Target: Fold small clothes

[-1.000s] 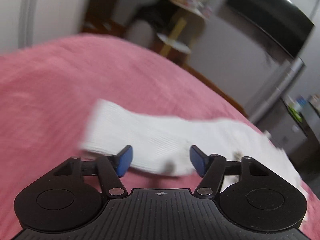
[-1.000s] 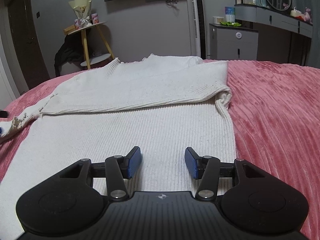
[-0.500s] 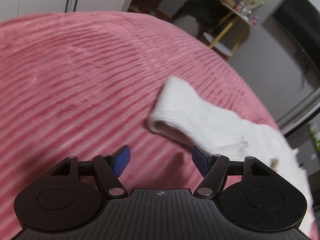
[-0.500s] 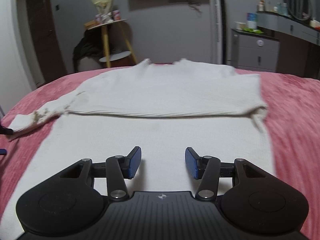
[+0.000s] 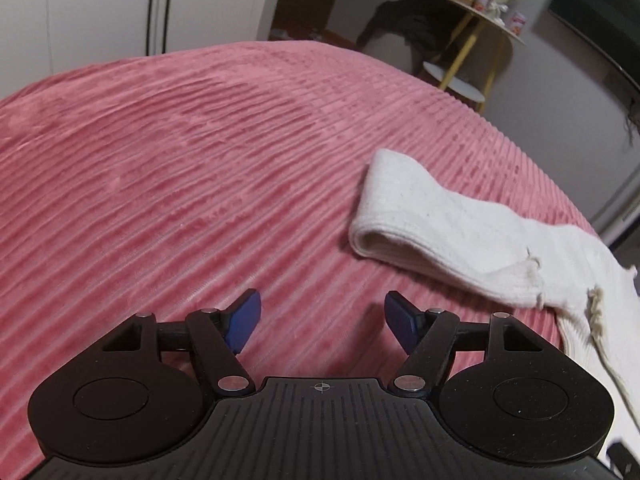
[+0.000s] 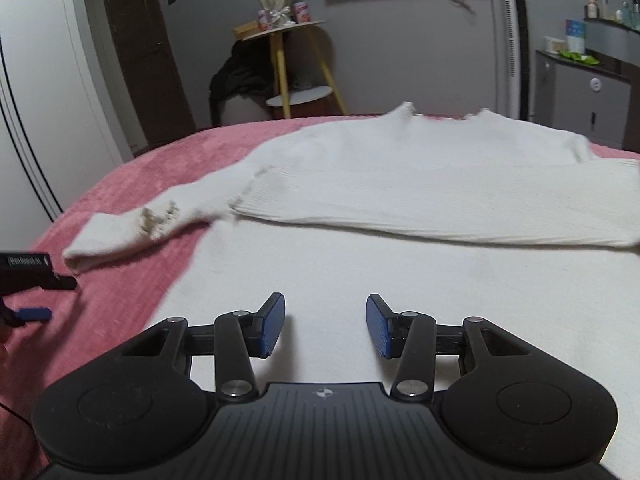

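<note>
Claws (image 5: 322, 322) (image 6: 326, 326) tilt downward, empty, over sweater (image 6: 400, 208).

The bed cover (image 5: 168, 168) is seen as pink plush cloth, ribbed in soft ridges. The sweater (image 6: 400, 264) is made of white ribbed knit, frayed at a hole on its left sleeve (image 5: 440, 216). Both tools are finished in matt black plastic with ridged blue pads (image 6: 272, 326).

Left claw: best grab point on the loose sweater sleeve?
Probably the cuff of the sleeve: it lies flat on the blanket, doubled edge facing the open left claw. Come from the outer end, along the sleeve, clear of the frayed hole.
</note>
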Available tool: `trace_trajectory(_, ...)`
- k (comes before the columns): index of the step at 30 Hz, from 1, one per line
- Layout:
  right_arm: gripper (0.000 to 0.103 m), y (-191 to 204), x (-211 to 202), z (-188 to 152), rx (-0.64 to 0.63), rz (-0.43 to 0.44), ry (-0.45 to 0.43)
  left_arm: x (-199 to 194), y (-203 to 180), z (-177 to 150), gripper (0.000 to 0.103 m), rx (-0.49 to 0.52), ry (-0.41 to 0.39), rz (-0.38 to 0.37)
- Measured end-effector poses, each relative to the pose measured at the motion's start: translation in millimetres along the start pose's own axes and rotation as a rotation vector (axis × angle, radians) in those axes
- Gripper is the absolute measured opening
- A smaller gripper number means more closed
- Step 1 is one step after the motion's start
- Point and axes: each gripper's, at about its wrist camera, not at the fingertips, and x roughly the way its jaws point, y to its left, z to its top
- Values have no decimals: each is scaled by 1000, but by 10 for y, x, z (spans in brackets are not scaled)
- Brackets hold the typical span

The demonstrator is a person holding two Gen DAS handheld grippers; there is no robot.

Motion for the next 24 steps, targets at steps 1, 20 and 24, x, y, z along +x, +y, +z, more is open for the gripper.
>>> trace_trajectory(1,44,39,25,30,2,19,1,-7,-9,-5,75,10,8,-4)
trace_trajectory(20,38,1111,979,518,16,314,69,-50,125,-111,79,91,24,13)
trace_trajectory(24,19,1229,1178,502,17,327,119,-31,104,-123,83,105,20,6)
